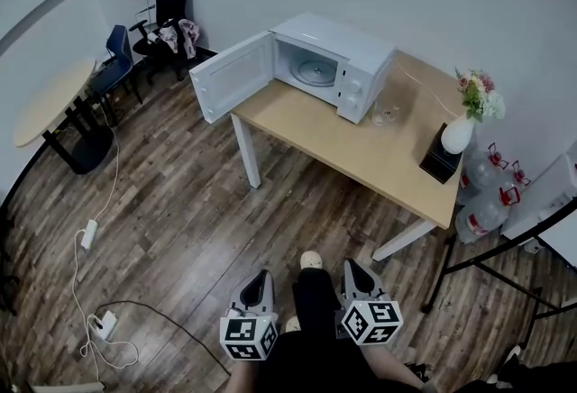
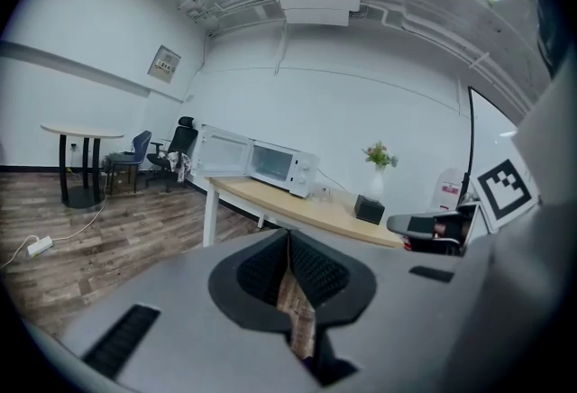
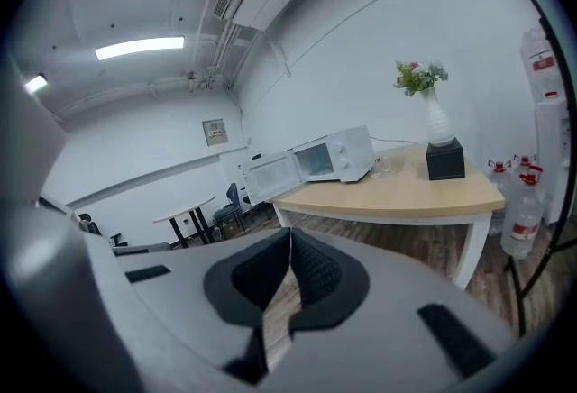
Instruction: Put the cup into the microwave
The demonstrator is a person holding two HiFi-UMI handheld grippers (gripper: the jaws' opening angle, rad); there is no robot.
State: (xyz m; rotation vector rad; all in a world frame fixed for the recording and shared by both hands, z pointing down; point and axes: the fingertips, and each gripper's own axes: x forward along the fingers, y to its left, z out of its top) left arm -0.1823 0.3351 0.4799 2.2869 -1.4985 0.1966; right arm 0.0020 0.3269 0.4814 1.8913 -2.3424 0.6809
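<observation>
Cup stands beside open microwave, near black box.

Head view looks steeply down from well back; both gripper views face roughly level, sharing the distant table and microwave.

Open floor reaches the table; microwave door stands wide, cavity free.

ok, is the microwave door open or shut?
Open. The door of the microwave stands swung wide, and the turntable inside shows, with nothing on it.
</observation>
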